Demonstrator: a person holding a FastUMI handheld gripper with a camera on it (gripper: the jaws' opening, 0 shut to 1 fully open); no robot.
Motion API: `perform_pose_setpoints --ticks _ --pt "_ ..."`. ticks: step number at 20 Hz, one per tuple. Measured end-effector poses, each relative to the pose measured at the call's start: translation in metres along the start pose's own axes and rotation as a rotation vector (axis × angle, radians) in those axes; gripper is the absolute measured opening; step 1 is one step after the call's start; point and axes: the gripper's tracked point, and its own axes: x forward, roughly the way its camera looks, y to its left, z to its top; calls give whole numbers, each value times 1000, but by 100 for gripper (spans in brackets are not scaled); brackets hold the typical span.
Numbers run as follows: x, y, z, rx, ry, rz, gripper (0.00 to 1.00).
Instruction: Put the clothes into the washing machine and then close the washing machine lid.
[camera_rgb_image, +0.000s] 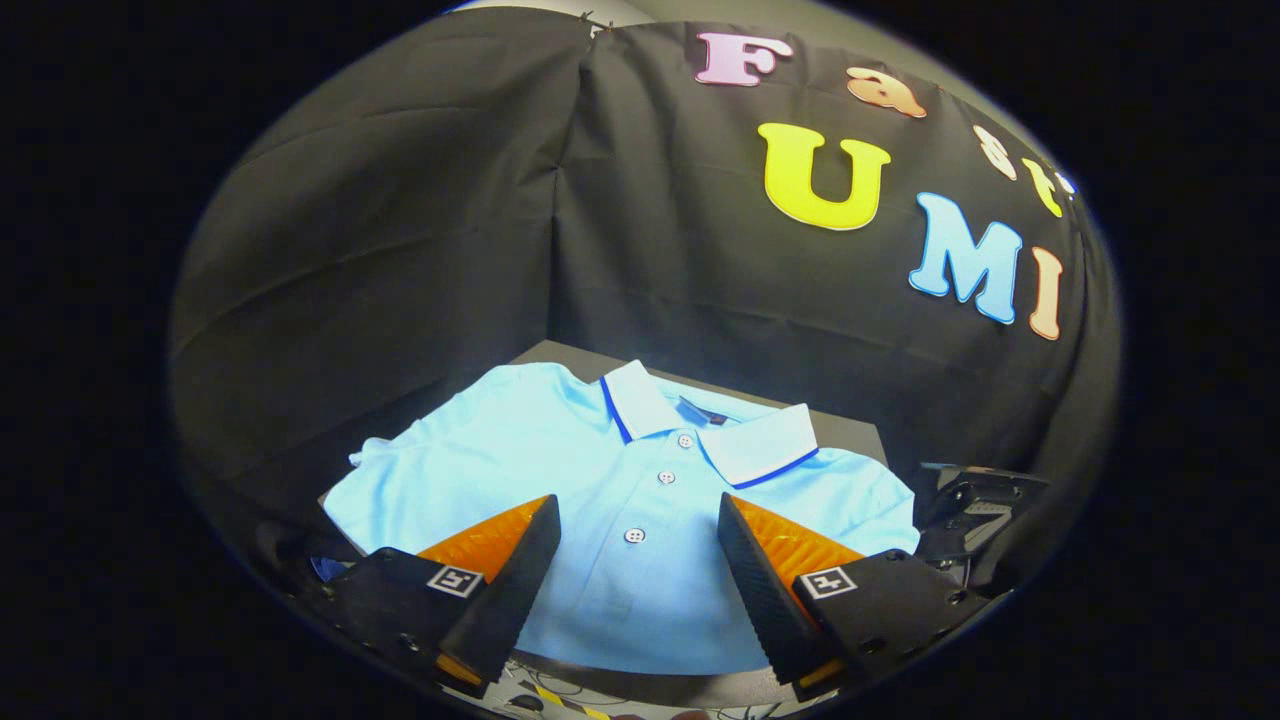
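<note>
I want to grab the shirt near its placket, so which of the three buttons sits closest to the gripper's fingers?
The lowest button on the light blue polo shirt, lying between the open gripper's fingertips. The other two sit farther up toward the collar.

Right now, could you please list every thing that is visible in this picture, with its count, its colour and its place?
polo shirt: one, light blue with a white collar edged in dark blue and white buttons; lies flat on the table, collar away from the tool, its button line running between the fingers.
table: one, dark grey; under the shirt, its far edge near the cloth wall.
cloth wall: one, black; behind and beside the table.
dark device: one, black; beside the shirt's sleeve, on the right-finger side; what it is I cannot tell.
tool: one; its fingers stand open above the shirt front, gripping nothing.
</note>
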Motion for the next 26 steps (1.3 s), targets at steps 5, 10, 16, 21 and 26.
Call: perform_pose_setpoints --ticks 5,10,16,21,26 --pt "8 3 -11 54 3 46 97" --pt "7 10 -10 34 -36 59 97" --pt "6 15 -12 37 42 72 34" --pt "7 17 -10 -43 44 78 2" --pt "-3 20 -6 -9 48 127 2"
